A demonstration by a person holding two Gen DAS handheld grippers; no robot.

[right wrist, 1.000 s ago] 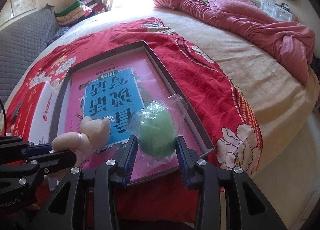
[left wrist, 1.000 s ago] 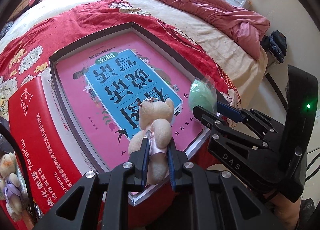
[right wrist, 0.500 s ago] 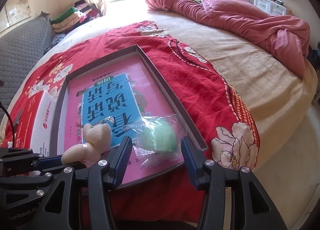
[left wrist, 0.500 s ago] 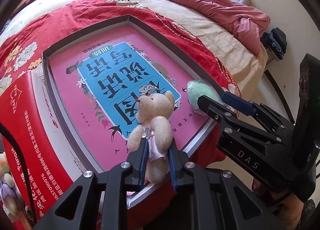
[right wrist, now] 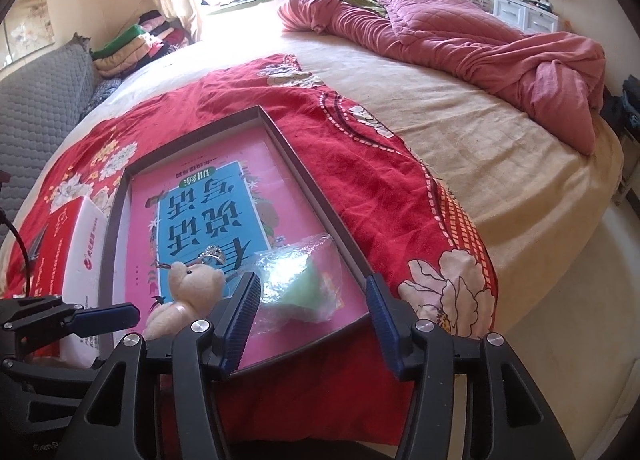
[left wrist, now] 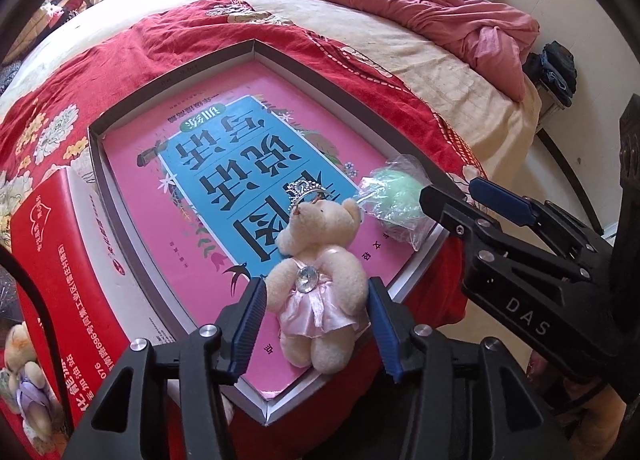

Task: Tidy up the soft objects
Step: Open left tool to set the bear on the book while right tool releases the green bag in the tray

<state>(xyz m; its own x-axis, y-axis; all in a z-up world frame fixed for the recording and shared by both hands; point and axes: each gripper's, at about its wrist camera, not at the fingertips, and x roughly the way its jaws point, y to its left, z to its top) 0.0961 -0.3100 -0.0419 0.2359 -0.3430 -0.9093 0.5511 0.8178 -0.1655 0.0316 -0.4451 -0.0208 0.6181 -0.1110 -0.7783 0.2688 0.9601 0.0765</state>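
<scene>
I am holding my left claw [left wrist: 316,324] spread wide around the cream teddy bear [left wrist: 320,284], with a clear gap showing between each blue pad and the plush, so it is gripping nothing. The bear, in a pink satin skirt, is lying on its back at the near corner of the shallow box [left wrist: 172,78], its feet reaching over the near rim and its head pointing toward the middle of the pink and blue book cover [left wrist: 240,164] that is filling the box floor. A small silver tiara [left wrist: 302,191] is lying on the cover just beyond the bear's head. My right claw [right wrist: 312,320] is also standing wide open and is holding nothing; between its pads, the green soft ball in its clear crinkled wrapper [right wrist: 300,284] is resting inside the box against the right-hand wall, just beside the bear. From the left wrist view the ball [left wrist: 396,200] is sitting a little past the tips of the right claw [left wrist: 460,196]. The box is lying on a red flowered blanket [right wrist: 360,164] spread across the bed [right wrist: 480,148], with a red and white carton [left wrist: 52,252] touching its left side, and a rumpled pink quilt [right wrist: 460,32] is piled at the far end.
</scene>
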